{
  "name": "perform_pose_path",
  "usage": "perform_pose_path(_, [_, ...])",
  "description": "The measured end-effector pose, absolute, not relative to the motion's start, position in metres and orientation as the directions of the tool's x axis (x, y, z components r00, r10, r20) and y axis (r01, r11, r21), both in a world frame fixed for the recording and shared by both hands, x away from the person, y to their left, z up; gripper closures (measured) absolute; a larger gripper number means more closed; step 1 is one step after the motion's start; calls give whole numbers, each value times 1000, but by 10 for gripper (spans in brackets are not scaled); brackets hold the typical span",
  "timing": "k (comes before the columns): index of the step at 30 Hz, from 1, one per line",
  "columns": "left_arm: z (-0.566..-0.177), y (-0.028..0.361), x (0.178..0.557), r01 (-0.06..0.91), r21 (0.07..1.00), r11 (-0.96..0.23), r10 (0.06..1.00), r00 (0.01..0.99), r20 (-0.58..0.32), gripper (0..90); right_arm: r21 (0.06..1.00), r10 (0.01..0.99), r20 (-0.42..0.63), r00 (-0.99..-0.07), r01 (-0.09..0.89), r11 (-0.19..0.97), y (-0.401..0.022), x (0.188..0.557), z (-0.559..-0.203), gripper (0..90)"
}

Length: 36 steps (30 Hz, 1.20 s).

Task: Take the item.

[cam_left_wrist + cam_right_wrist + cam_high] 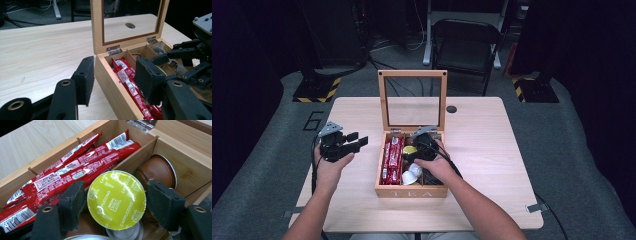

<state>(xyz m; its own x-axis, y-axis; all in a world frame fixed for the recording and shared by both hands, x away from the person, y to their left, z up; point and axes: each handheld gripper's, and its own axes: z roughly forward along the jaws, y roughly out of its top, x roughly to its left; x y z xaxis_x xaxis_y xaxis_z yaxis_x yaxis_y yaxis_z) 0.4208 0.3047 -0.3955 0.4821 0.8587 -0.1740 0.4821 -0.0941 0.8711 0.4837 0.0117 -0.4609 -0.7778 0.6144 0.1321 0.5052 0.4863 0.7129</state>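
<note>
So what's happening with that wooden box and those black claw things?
A person sits at a pale wooden table with a black two-jaw gripper in each hand. The right gripper reaches into the middle section of an open wooden tea box, its jaws either side of a yellow-green foil-topped cappuccino capsule; it is hard to tell whether they press on it. Red stick sachets fill the neighbouring section, and a brown capsule lies behind. The left gripper waits open beside the box.

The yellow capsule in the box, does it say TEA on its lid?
No, the yellow capsule has CAPPUCCINO printed around its foil lid, seen in the right gripper view.
</note>
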Motion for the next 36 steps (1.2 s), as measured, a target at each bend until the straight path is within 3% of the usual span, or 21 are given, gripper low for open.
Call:
perform_pose_path(20, [-395, 306, 420, 485, 870, -95, 861, 478, -172, 501, 737, 616, 101, -781, 475, 482, 10, 483, -457, 372])
perform_pose_path(36, [-395, 304, 418, 483, 870, -102, 859, 484, -168, 504, 775, 601, 43, -798, 406, 484, 4, 467, -425, 372])
